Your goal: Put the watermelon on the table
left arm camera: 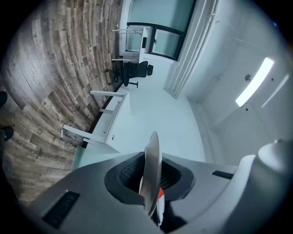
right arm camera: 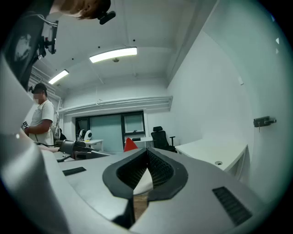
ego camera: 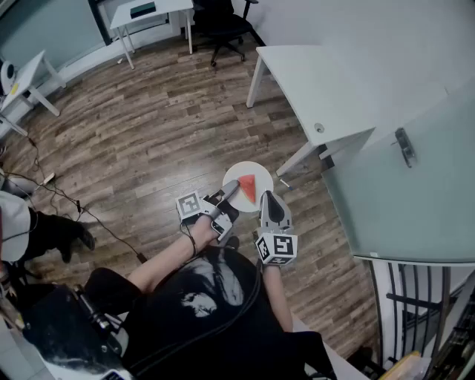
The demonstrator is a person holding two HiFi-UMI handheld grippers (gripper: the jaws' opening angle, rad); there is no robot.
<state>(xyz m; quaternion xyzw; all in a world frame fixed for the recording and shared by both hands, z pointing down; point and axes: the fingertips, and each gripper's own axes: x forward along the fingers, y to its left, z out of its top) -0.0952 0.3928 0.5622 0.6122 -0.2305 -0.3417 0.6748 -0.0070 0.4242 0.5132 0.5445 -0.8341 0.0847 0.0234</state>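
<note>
A red watermelon wedge (ego camera: 247, 188) lies on a round white plate (ego camera: 249, 169), carried above the wooden floor. My left gripper (ego camera: 232, 185) is shut on the plate's left rim; in the left gripper view the plate (left arm camera: 152, 167) stands edge-on between the jaws, with a bit of red watermelon (left arm camera: 160, 194) behind it. My right gripper (ego camera: 269, 195) is shut on the plate's near right rim. In the right gripper view the plate (right arm camera: 141, 182) fills the gap under the closed gripper (right arm camera: 146, 160) and the watermelon tip (right arm camera: 130, 145) pokes up. The white table (ego camera: 312, 85) stands beyond the plate.
A frosted glass door (ego camera: 415, 185) with a handle is at the right. An office chair (ego camera: 223, 26) and more white desks (ego camera: 148, 11) stand further off. Cables (ego camera: 67, 197) trail across the floor at the left. A person (right arm camera: 42, 119) stands at the left of the right gripper view.
</note>
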